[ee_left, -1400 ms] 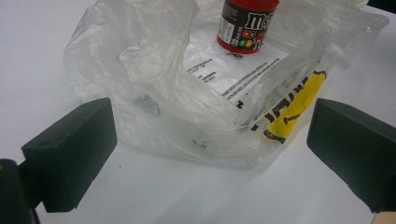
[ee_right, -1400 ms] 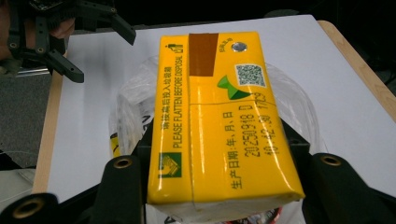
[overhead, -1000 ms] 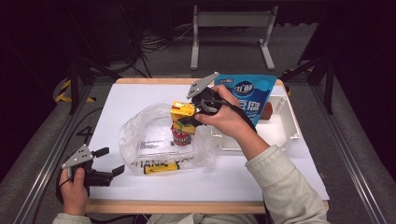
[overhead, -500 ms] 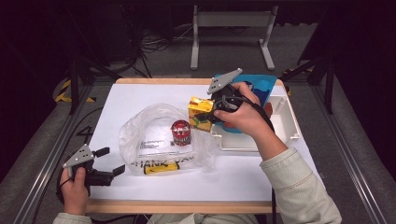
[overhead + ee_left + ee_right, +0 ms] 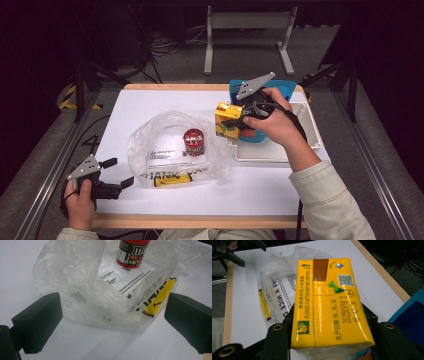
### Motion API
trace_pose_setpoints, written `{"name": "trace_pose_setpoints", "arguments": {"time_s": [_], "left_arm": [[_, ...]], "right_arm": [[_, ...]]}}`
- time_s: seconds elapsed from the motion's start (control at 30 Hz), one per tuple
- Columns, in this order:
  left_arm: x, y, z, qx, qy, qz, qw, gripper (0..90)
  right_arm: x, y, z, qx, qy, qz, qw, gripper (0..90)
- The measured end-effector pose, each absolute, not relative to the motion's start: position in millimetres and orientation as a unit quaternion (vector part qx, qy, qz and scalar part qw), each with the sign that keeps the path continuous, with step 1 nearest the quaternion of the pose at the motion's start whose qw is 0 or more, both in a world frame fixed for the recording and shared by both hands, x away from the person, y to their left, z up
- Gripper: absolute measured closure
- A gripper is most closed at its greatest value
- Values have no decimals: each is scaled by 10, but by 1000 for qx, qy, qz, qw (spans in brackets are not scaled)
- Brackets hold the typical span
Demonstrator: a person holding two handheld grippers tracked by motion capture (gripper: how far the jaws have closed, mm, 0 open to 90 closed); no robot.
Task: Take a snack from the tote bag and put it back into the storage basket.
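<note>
the table [image 5: 150, 107] carries a clear plastic bag [image 5: 165, 145] lying open near its middle, and a white tray [image 5: 310, 142] at its right side. the work looks like emptying the bag into the tray, and it seems roughly midway.

a blue pouch [image 5: 287, 86] already stands in the tray, so that part is judged done. the yellow carton [image 5: 227, 120] is out of the bag: it hangs in the air at the tray's left edge, above the table, not yet set down. the right gripper [image 5: 235, 120] pinches it across its sides, jaws partly closed on the carton, which the right gripper view shows squarely between the two black jaws as a yellow carton [image 5: 332, 302].

left to do, by this reading: lower the carton into the tray beside the pouch and let go, then fetch the red can [image 5: 193, 142], which stands upright inside the bag.

the left gripper [image 5: 114, 172] rests near the table's front left corner, jaws spread wide and holding nothing, pointing at the bag's near edge; the can [image 5: 132, 252] stands well beyond them.
</note>
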State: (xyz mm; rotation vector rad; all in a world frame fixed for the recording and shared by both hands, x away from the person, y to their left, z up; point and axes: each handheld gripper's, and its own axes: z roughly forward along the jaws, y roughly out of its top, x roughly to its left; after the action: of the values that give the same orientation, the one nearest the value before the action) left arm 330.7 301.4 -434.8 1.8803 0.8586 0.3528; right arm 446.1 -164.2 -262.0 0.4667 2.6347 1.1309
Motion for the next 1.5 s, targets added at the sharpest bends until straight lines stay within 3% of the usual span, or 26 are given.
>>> {"name": "trace_pose_setpoints", "arguments": {"time_s": [0.93, 1.5], "left_arm": [[3315, 3003, -4351, 778, 354, 146, 498, 23], [3373, 2958, -4345, 780, 349, 142, 500, 23]], "right_arm": [[4424, -2121, -2697, 188, 893, 389, 127, 504], [4410, -2274, -2914, 190, 896, 381, 126, 504]]}}
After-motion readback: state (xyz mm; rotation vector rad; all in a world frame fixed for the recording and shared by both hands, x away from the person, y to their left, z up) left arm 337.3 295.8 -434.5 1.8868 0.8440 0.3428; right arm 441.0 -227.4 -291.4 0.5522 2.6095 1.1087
